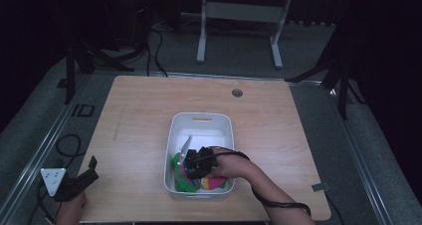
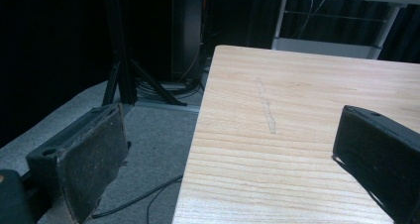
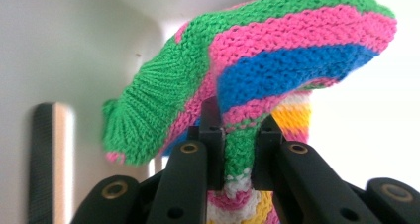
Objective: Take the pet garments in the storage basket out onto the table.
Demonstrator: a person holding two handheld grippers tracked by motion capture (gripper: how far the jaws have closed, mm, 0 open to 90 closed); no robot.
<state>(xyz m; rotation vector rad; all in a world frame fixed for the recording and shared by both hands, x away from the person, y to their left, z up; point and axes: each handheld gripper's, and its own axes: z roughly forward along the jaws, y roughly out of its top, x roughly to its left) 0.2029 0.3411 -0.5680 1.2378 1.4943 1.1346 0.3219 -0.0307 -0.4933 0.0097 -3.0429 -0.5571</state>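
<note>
R claw point(image 3: 240, 144) inside white bin point(image 1: 175, 135) mid-desk point(image 1: 139, 110), clamped on striped knit sock point(image 3: 277, 60) w/ green cuff. L claw point(image 2: 223, 154) spread wide, holding nothing, at desk's near-left corner.

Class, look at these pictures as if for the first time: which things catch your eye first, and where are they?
The brightly striped knitted piece in green, pink and blue stands out first, pinched between the jaws of the right gripper inside the white bin near the table's front edge. Next comes the left gripper, jaws apart and holding nothing, at the front left corner of the wooden table.
</note>
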